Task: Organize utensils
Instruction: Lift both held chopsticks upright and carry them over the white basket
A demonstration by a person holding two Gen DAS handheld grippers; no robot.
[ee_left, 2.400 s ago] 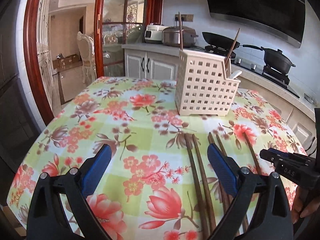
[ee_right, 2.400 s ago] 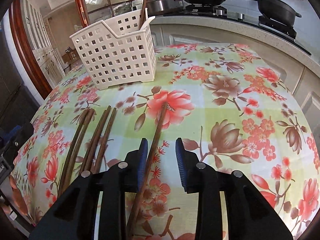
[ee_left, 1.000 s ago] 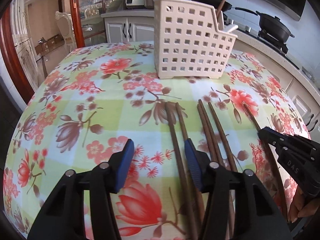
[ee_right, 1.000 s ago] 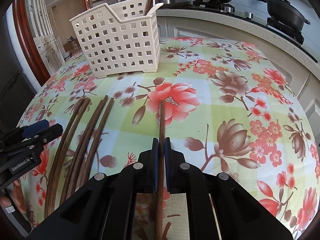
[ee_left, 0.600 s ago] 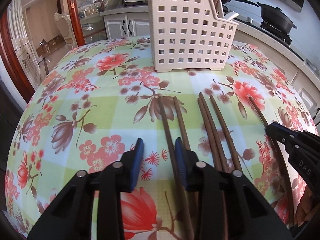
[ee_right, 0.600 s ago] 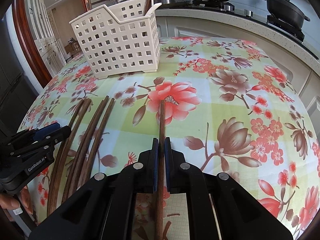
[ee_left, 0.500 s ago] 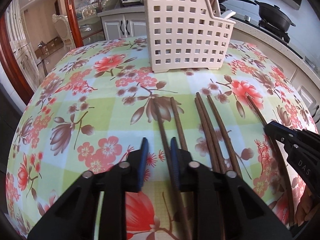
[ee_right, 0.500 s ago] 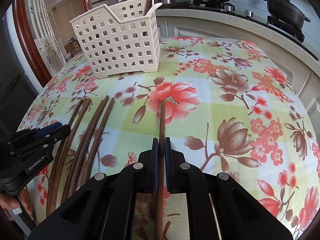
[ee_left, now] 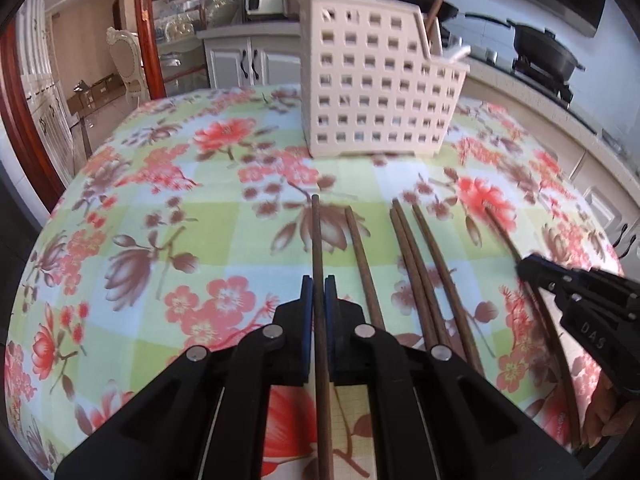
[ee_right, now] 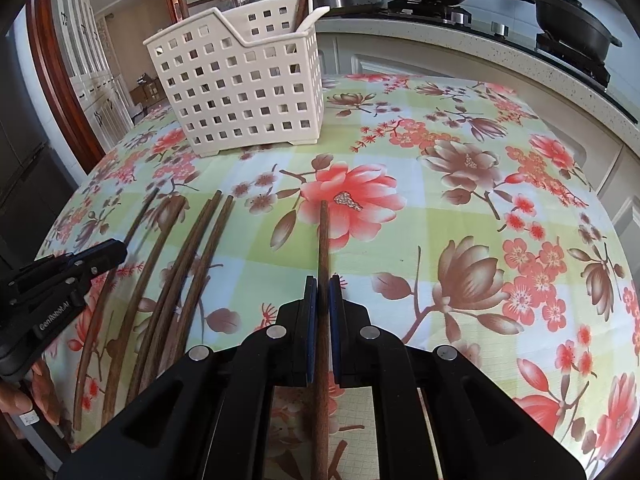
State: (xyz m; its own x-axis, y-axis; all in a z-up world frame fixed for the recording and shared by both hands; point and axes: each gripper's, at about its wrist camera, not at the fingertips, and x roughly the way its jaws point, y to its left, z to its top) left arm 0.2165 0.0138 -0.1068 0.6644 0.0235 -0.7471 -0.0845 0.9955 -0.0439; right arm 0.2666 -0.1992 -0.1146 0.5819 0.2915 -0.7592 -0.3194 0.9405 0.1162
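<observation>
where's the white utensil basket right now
The white basket stands upright at the far side of the floral table, upper left in the right wrist view, beyond the tips of the loose chopsticks, with a few utensils already in it.

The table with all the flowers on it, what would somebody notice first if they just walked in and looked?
Probably the bright flowered tablecloth, and then the two black grippers, each pinching one brown chopstick: the left gripper holds the leftmost chopstick, the right gripper a lone chopstick off to the right. Four more chopsticks lie between them, and a white holed basket stands at the far side.
</observation>
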